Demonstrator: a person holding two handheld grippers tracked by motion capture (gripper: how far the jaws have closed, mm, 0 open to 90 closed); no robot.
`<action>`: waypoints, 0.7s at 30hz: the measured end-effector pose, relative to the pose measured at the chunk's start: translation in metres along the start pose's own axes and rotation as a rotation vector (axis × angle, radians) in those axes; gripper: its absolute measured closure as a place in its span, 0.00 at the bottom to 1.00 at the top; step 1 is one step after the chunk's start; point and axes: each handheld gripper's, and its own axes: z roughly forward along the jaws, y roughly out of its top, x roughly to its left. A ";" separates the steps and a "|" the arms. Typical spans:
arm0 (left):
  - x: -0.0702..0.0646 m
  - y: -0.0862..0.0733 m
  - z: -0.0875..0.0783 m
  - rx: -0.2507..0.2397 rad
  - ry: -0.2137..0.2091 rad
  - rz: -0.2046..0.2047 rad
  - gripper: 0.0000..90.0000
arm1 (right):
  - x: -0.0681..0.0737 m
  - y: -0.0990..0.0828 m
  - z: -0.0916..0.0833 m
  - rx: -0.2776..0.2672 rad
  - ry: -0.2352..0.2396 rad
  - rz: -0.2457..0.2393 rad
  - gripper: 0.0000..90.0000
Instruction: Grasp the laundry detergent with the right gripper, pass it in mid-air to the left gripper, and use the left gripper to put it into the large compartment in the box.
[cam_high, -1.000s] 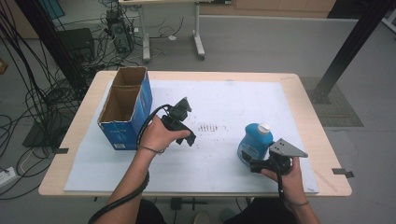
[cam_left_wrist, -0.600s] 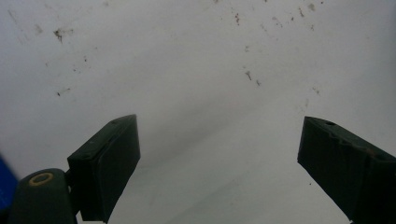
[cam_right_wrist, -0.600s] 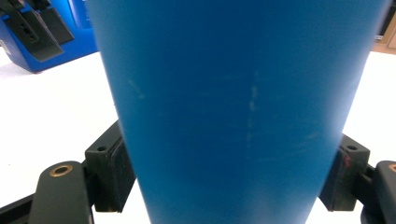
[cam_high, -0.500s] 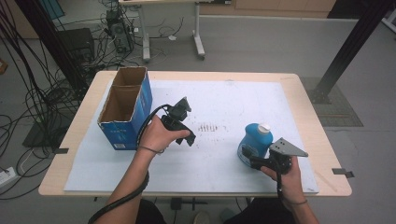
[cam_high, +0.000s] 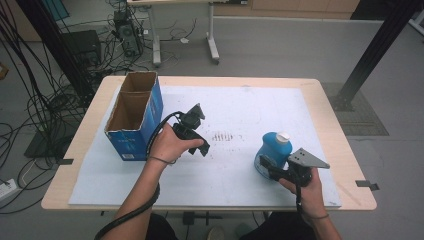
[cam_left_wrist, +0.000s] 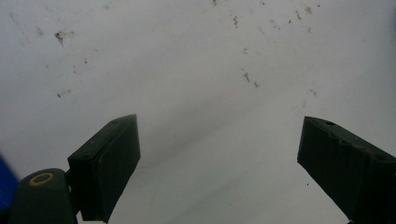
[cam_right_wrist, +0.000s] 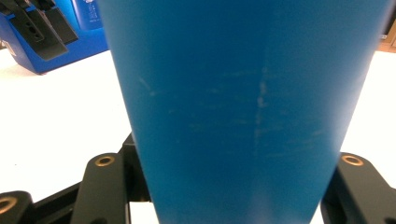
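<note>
Blue plastic bottle (cam_high: 274, 152) with white cap stands upright on the white sheet (cam_high: 240, 105) covering the bench (cam_high: 330, 107), near-right part of the scene. Long axis vertical, cap up, cap toward the far side in the high view.

Right claw (cam_high: 267, 167) sits low at the bottle's near side, held level, pointing far-left into the bottle body. Right hand (cam_high: 307, 192) wraps the handle from the near edge, forearm coming in from the bottom right, grey three-cornered plate on top. Jaws have just been closing with the bottle between them; in the right gripper view the blue body (cam_right_wrist: 243, 107) sits between both black jaws, which flank its lower part left and right, so the claw is clamped on the bottle.

Left claw (cam_high: 200, 148) hovers over the middle of the sheet, tilted down and to the right. Left hand (cam_high: 170, 145) grips the body, wrist bent, forearm in from the bottom left, cable looping over the wrist. Left gripper view: jaws stand wide apart, bare speckled white sheet (cam_left_wrist: 201, 70) between them.

Open-top blue cardboard box (cam_high: 134, 115) stands at the far-left of the sheet, just left of the left hand, well apart from the bottle.
</note>
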 end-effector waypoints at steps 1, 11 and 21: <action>0.000 0.000 0.000 0.000 0.000 0.000 0.15 | 0.000 0.000 0.000 0.001 0.000 -0.001 0.45; -0.001 0.000 -0.001 -0.007 0.000 -0.003 0.15 | 0.001 0.000 0.000 0.002 -0.006 -0.017 0.46; 0.000 0.000 -0.003 -0.010 -0.001 -0.003 0.15 | 0.001 0.000 0.000 -0.002 -0.009 -0.032 0.47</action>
